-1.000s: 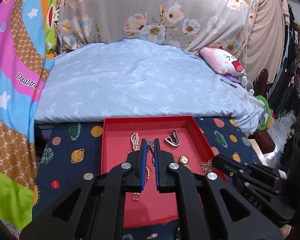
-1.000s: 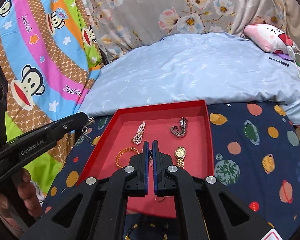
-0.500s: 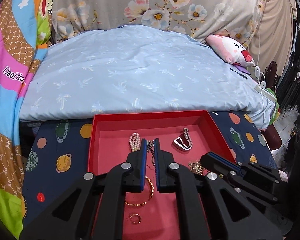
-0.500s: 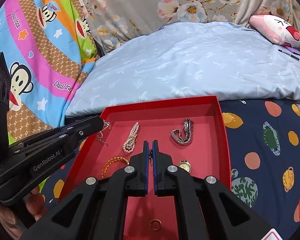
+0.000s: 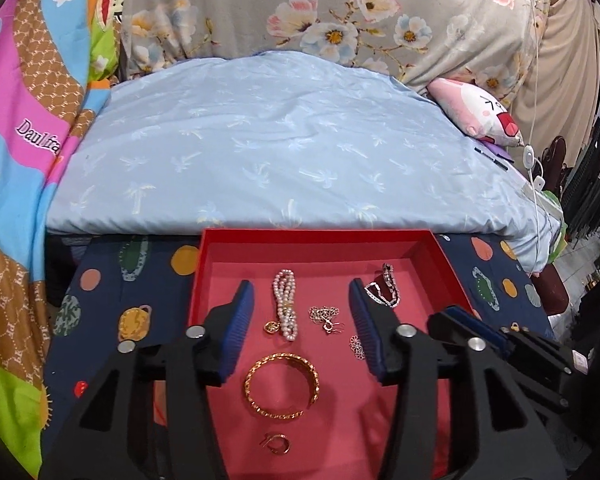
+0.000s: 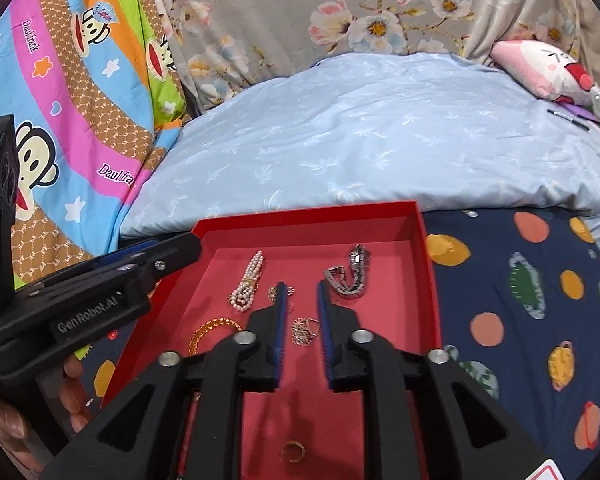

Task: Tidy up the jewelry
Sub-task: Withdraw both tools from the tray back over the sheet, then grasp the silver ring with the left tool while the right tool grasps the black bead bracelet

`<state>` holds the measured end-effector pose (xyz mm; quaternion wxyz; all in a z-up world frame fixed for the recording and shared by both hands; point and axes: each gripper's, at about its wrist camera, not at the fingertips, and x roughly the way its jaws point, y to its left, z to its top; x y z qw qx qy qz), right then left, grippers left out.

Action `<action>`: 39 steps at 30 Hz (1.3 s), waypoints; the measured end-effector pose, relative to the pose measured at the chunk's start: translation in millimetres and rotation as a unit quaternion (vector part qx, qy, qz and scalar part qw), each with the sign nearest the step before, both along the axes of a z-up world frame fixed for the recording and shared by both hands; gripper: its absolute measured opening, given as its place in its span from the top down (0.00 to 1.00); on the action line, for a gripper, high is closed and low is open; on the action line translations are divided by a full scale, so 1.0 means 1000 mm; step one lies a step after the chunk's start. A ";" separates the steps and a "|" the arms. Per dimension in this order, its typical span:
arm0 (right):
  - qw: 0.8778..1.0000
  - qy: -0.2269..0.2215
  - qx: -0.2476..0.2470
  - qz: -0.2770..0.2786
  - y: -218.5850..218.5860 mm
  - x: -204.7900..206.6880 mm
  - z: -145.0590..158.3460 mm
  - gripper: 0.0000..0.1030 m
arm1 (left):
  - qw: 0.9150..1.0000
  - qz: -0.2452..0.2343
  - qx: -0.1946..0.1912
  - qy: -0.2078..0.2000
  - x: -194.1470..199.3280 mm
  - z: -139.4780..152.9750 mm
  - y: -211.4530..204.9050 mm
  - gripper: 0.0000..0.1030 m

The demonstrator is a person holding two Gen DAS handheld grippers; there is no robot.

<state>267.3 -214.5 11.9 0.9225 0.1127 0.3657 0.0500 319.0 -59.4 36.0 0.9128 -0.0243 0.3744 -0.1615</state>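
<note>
A red tray (image 5: 320, 240) lies on a dark planet-print cloth and holds jewelry: a pearl bracelet (image 5: 285, 304), a silver bracelet (image 5: 386, 294), a small silver earring piece (image 5: 326, 318), a flower piece (image 5: 356, 346), a gold bangle (image 5: 281, 384) and a gold ring (image 5: 277, 442). My left gripper (image 5: 300, 304) is open and empty above the tray's middle. My right gripper (image 6: 302, 300) is open and empty above the flower piece (image 6: 302, 332), with the silver bracelet (image 6: 350, 276) just right of it and the pearls (image 6: 247, 280) to the left.
A light blue duvet (image 5: 284, 152) lies behind the tray (image 6: 312, 220). A colourful monkey-print blanket (image 6: 60, 100) hangs at the left. A pink plush pillow (image 5: 476, 116) sits at the back right. The planet-print cloth (image 6: 520, 300) spreads right of the tray.
Both grippers were shut on small jewelry pieces; both have opened and the pieces now lie in the tray. Both have moved forward over the tray.
</note>
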 end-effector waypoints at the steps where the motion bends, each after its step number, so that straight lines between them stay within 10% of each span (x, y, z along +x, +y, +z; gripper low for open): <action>1: 1.000 -0.002 -0.002 -0.001 -0.001 -0.006 0.003 0.73 | 1.000 0.006 0.003 -0.003 -0.006 0.005 0.004 0.47; 11: 0.999 0.009 -0.033 -0.022 -0.006 -0.106 0.009 0.61 | 0.999 0.032 0.034 0.000 -0.079 0.012 0.060 0.41; 23: 0.996 0.064 -0.048 -0.034 0.013 -0.197 -0.022 0.56 | 0.994 0.062 0.061 0.070 -0.171 -0.047 0.108 0.37; 39: 0.995 0.093 -0.004 -0.044 0.026 -0.174 -0.053 0.54 | 0.990 0.055 0.098 0.083 -0.170 -0.092 0.076 0.34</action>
